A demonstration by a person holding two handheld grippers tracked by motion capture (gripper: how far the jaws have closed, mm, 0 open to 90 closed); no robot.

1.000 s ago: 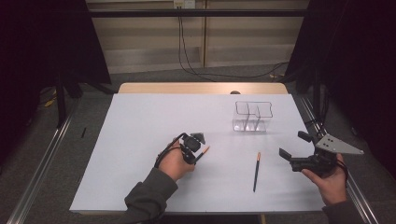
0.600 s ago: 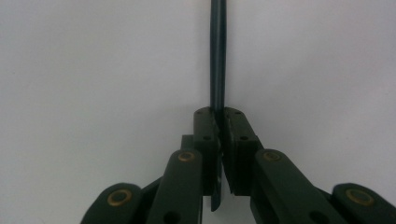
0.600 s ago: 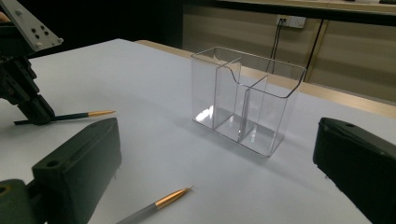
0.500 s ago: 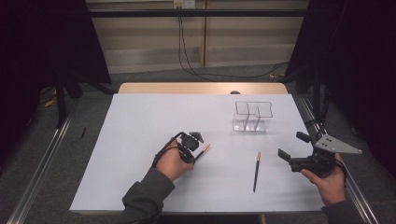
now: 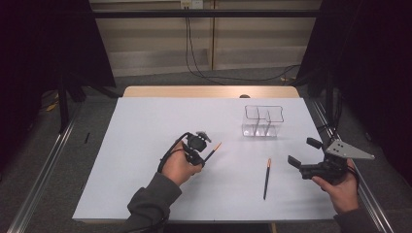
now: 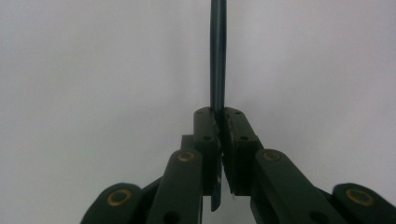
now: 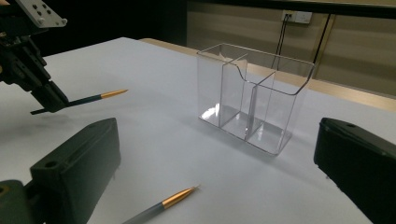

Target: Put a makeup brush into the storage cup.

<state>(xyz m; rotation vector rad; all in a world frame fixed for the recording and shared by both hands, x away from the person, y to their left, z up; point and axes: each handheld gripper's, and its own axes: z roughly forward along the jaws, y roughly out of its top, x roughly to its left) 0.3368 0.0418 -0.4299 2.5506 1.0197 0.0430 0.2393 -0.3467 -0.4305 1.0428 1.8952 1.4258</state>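
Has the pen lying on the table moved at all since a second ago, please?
No. The loose pen lies in the same spot, below and slightly right of the clear organizer in the high view.

Open white table (image 5: pixel 145 145) is lying ahead of the left gripper (image 5: pixel 204 150) up to the clear box (image 5: pixel 262 121). A pen (image 5: pixel 266 172) is lying between it and the right gripper (image 5: pixel 303 153).

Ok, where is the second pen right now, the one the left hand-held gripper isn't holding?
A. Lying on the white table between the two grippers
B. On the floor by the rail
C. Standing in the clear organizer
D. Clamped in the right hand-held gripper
A: the second pen lies flat on the table, the left hand-held gripper grips the other pen, and the right hand-held gripper is open.
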